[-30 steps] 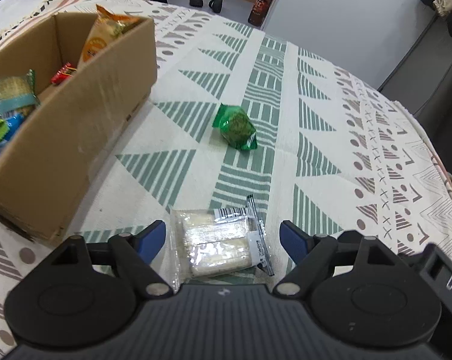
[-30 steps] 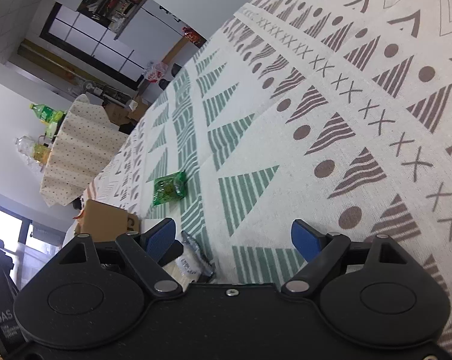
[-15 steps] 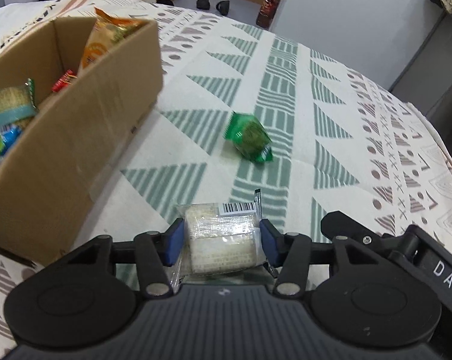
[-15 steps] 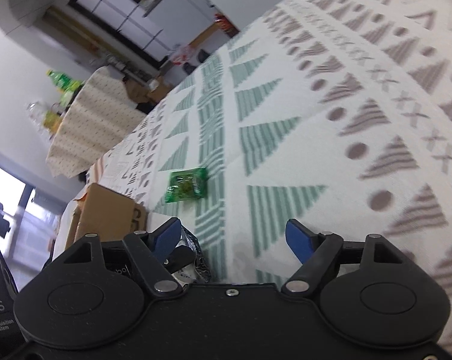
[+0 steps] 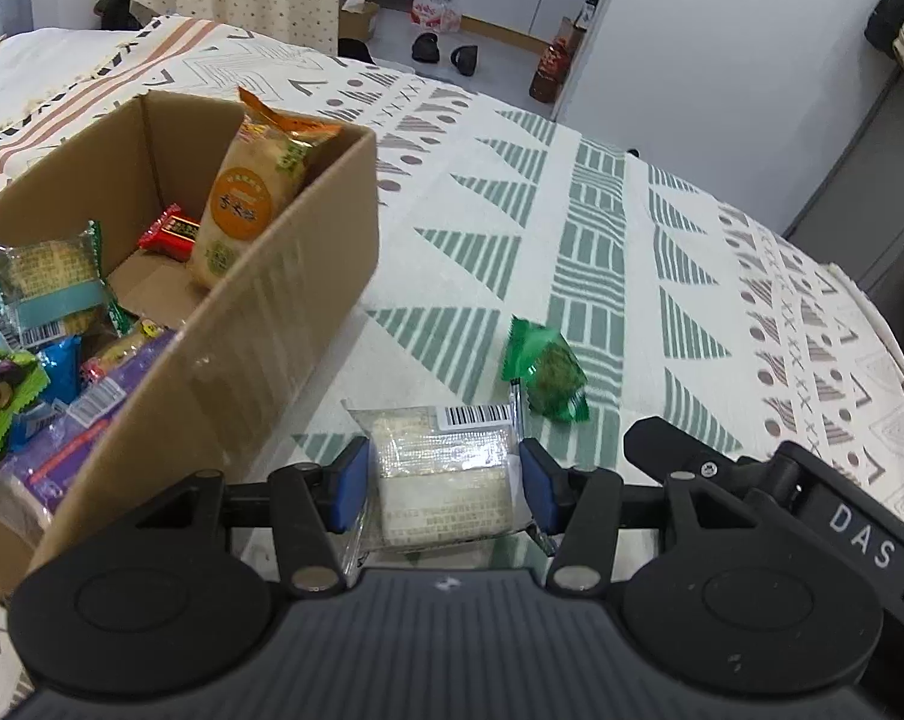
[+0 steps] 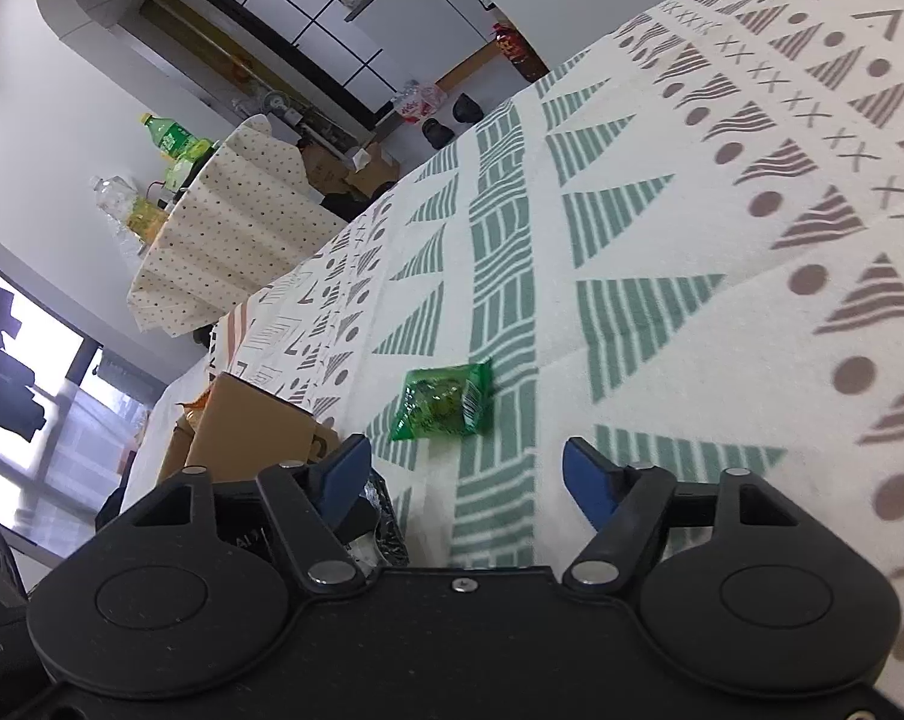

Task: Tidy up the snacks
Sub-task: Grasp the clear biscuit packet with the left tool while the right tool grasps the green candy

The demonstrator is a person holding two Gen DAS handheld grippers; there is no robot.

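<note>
Cracker packet [image 5: 443,474] pinched by left gripper [image 5: 443,483], near end hidden, barcode end forward; right gripper [image 6: 467,474] fingers spread, empty.

White capitals "DAS" stand on the black plastic body of the right gripper [image 5: 859,537] at the near right of the left wrist view. The clear-wrapped pale cracker packet [image 5: 443,483] between the blue pads carries a black-and-white barcode at its far edge and rows of fine print lower down (too small to read). In the brown cardboard box [image 5: 284,324] at left, the tall orange-and-cream snack bag [image 5: 248,204] bears Chinese characters on its orange disc, not legible. The green-edged clear cracker pack [image 5: 47,288] shows another barcode.
</note>
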